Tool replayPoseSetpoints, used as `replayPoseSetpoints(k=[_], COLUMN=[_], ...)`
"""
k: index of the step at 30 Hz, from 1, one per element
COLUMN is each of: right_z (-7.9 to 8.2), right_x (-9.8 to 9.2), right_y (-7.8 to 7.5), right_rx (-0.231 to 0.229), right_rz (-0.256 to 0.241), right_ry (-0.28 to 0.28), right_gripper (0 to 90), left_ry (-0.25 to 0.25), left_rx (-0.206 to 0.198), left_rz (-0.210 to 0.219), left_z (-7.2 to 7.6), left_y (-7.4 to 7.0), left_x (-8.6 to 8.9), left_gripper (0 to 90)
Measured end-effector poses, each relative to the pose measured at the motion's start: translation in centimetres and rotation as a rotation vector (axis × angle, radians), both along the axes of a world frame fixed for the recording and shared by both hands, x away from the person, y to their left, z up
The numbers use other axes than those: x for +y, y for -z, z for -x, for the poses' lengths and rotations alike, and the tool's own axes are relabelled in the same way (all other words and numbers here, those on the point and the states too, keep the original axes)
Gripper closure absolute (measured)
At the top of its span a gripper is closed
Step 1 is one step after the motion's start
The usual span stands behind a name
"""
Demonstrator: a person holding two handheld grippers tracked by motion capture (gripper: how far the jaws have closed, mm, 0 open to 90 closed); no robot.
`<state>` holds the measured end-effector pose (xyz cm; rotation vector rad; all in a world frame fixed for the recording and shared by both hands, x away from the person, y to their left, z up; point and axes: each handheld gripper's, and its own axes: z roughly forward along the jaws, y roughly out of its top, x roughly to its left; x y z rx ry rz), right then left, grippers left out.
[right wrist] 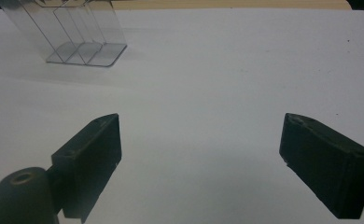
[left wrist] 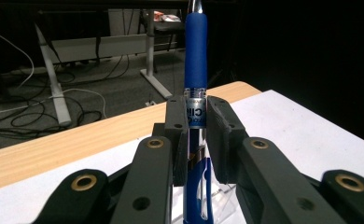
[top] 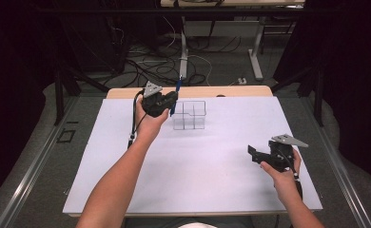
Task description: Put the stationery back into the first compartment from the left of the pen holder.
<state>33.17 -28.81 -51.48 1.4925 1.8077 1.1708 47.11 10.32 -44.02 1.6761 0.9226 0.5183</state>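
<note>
My left gripper (top: pixel 173 100) is shut on a blue pen (left wrist: pixel 195 70), which stands upright between the jaws. In the high view the pen (top: pixel 177 95) hangs just left of a clear plastic organiser (top: pixel 190 115) with several compartments, near the table's far edge. In the left gripper view the organiser's top (left wrist: pixel 217 205) shows below the pen. My right gripper (top: pixel 253 154) is open with nothing between its jaws, low over the white mat at the front right. The organiser (right wrist: pixel 75 35) shows far off at the upper left of the right gripper view.
A white mat (top: pixel 193 156) covers most of the wooden table (top: pixel 240 91). Beyond the far edge lie cables (top: pixel 150 61) and table legs (top: pixel 256 52) on the floor. Dark curtains close in both sides.
</note>
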Motion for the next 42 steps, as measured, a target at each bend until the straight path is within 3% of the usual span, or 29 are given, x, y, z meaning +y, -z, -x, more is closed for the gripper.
replayPoseSetpoints(k=[7,16,32,42], right_z=[0.1,0.2,0.2,0.3], right_x=[0.0,0.0,0.1,0.3], right_y=[-0.1,-0.3,0.2,0.3], right_rx=[-0.003,0.006,-0.001,-0.004], right_rz=[-0.001,-0.025,0.011,0.012], right_ry=[-0.015,0.003,0.002,-0.02], right_gripper=[11.8,2.8,0.0,0.0], left_ry=[-0.015,-0.035,-0.069,-0.063], left_rx=[-0.026,-0.038,-0.028,-0.011], left_rz=[-0.006,-0.004,0.006,-0.023], left_z=[-1.0,-2.1,-3.7,-4.0], left_y=[-0.5,-0.9,0.7,2.1], left_x=[-0.3,-0.7,-0.9,-2.0], left_gripper=[79.2,79.2,79.1,79.2])
